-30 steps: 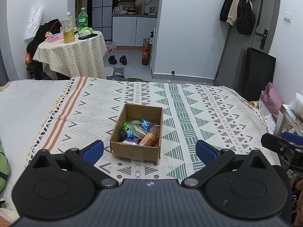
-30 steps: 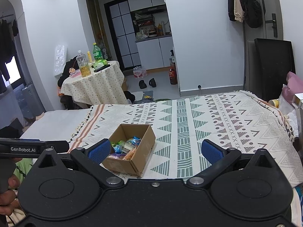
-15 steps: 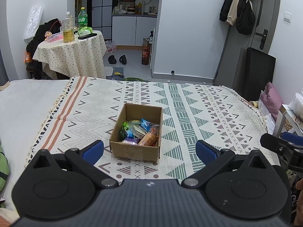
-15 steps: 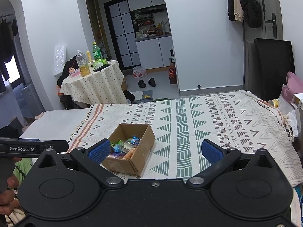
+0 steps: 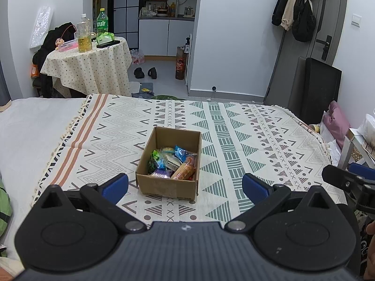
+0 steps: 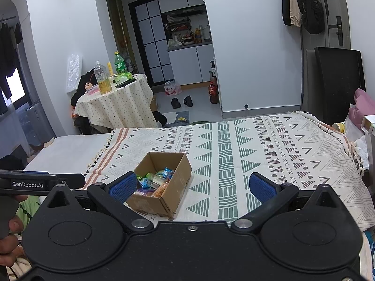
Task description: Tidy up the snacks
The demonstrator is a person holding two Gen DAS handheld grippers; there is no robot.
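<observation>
Nearest in each view is the gripper itself; the left gripper (image 5: 185, 186) has its two blue pads wide apart and holds nothing, and the right gripper (image 6: 193, 185) stands the same way, spread and empty; I judge that both are held back and level so that each has a free look at the work before reaching in. In the right wrist view the left tool passes across the left edge, and on its black bar the white writing "GenRobot.AI" can be read. Just beyond the pads, on the patterned blanket (image 5: 246, 140) which covers the bed, sits an open cardboard box (image 5: 167, 187); the snacks (image 5: 172, 162) lie inside it in a loose pile, wrappers in green, blue, purple and orange, and none of them lies on the blanket; so the box seems to serve as the one place to gather them, and it stands near the front edge, probably to be within easy reach of both tools. The print on the wrappers is too small to read. Farther away, past the bed, a round bench (image 5: 91, 68) with a dotted cloth carries a green bottle (image 5: 102, 23) whose label has some white characters that I cannot read with certainty, and a clear bottle (image 5: 84, 35) with yellow liquid beside it; they are well apart from the box.
</observation>
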